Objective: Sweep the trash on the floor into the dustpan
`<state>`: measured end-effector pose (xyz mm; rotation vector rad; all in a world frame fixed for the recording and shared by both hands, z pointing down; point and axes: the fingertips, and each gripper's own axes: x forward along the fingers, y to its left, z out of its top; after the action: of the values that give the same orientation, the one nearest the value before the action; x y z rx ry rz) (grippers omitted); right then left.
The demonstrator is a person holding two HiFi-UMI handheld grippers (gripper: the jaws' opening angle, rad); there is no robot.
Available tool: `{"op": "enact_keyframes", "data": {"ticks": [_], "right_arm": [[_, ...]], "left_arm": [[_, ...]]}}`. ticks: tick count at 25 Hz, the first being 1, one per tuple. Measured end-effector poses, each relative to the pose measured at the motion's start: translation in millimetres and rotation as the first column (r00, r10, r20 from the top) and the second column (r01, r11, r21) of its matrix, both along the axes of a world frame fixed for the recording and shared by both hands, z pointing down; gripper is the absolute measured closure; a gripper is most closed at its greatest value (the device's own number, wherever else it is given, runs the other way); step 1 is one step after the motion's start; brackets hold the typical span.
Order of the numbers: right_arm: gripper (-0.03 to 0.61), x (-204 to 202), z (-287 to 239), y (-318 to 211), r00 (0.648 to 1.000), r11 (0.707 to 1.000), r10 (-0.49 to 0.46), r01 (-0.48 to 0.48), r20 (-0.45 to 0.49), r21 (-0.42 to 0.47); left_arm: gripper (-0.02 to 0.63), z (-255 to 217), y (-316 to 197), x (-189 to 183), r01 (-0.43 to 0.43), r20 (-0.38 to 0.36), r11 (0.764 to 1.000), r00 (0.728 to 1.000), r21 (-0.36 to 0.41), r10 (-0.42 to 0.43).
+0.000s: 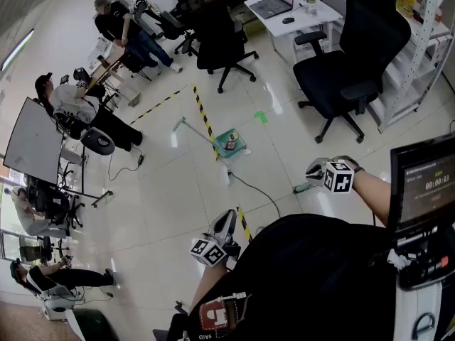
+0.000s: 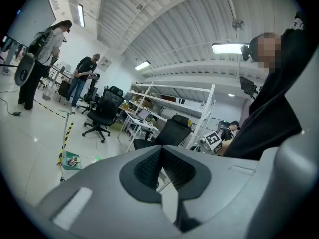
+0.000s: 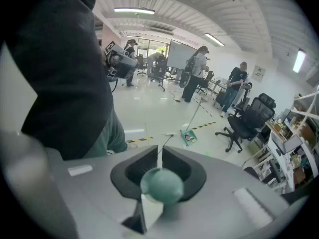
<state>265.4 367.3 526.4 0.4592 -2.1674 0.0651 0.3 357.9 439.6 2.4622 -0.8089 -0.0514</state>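
The right gripper is clenched on a green knob, held close to the person's body. The left gripper is pinched together on nothing, low at the person's other side. The dustpan (trash already in it) stands on the floor ahead of both grippers, well apart from them.

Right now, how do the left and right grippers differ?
The right gripper is shut on a green handle; the left gripper has its jaws together on nothing. In the head view, the right gripper is held further forward, the left gripper nearer the person's body. Both carry a marker cube.
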Motion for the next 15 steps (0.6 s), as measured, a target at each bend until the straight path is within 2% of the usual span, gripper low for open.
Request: {"op": "enact_keyframes", "data": {"ticks": [7,11,15], "right_arm": [[0.552,-56,21,-91,0.999,0.998,0.041,-0.042,-0.02,-0.038],[0.552,-94,30,-176,0.993,0.992,0.108,-0.11,-0.04,-0.068],[0.552,-137,11,-264,0.979,0.975,0.201,-0.203,-0.034,-0.095]], "left_arm": [[0.615,27,-91,-56,-0.013,-0.043,1.0,0.999,-0.017,0.012],[0.615,56,-179,-97,-0.052,-0.077,0.998,0.996,-0.027,0.05],[0.615,48,-263,-137,-0.124,-0.086,0.992,0.989,-0.033,0.121]]}}
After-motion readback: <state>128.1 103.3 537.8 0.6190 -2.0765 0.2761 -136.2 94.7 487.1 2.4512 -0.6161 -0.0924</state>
